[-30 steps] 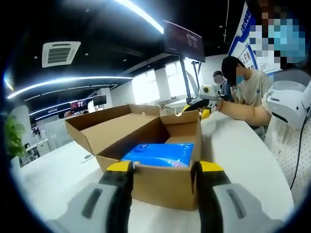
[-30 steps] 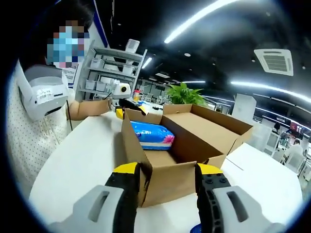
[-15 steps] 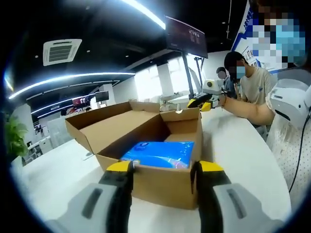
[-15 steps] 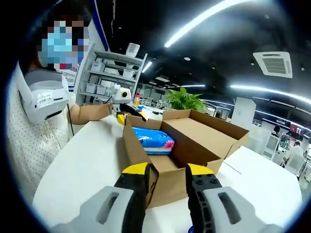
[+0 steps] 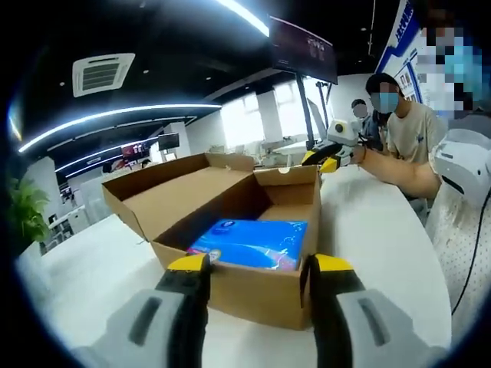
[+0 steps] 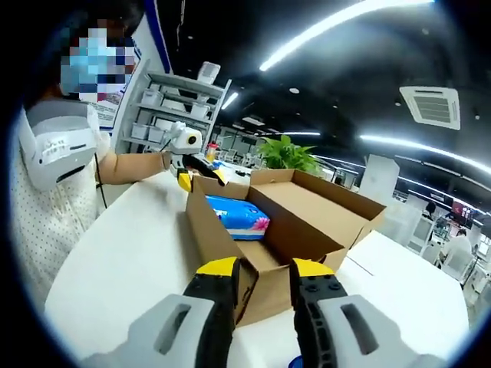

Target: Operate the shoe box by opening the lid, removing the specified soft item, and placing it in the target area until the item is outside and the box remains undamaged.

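With its flaps folded out, the box [image 5: 230,222] sits on the desk [image 5: 376,245], blue soft pack [image 5: 249,241] inside. Left tongs [image 5: 257,264] spread at the near wall; right tongs [image 6: 261,268] narrowly parted at a corner, likely steadying.

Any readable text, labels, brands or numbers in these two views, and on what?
None can be read.
Blue pack inside the open cardboard box: a white logo patch and print, too blurred to read.
Blue-and-white wall board behind the seated people: lettering too small to read.
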`<state>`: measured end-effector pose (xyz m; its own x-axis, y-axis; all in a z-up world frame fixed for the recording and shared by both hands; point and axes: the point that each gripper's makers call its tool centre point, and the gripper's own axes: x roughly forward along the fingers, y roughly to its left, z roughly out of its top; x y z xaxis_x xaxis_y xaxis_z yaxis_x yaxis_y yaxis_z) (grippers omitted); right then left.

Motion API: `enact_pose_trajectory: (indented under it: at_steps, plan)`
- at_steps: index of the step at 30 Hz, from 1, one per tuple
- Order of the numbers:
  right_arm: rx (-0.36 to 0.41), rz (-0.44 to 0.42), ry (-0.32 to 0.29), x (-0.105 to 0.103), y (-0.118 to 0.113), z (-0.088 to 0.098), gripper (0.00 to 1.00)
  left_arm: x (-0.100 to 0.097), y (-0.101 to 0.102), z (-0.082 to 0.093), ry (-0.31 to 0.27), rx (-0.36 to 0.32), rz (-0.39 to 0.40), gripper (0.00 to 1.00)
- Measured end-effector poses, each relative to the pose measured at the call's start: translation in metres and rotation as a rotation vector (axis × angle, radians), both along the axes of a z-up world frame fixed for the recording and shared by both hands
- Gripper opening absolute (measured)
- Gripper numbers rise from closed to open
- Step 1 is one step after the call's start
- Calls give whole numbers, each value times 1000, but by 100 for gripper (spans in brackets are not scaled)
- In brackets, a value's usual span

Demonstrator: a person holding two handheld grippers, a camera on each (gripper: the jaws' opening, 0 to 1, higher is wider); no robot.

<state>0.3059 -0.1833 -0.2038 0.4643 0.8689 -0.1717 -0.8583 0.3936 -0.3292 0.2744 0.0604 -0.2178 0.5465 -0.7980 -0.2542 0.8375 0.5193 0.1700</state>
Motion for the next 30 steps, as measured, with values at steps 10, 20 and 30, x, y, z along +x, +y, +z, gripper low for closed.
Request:
enact_pose_trajectory:
  at_steps: [10,20,30]
  plan:
    - [0,-35,-25,5,3,-2,28,-2,1,-2,-4,34,84,55]
    - [-20,-62,-65,11,6,-2,35,-5,1,-1,2,72,163,55]
    - [-4,-115,-62,21,7,2,33,-10,-2,3,1,70,226,55]
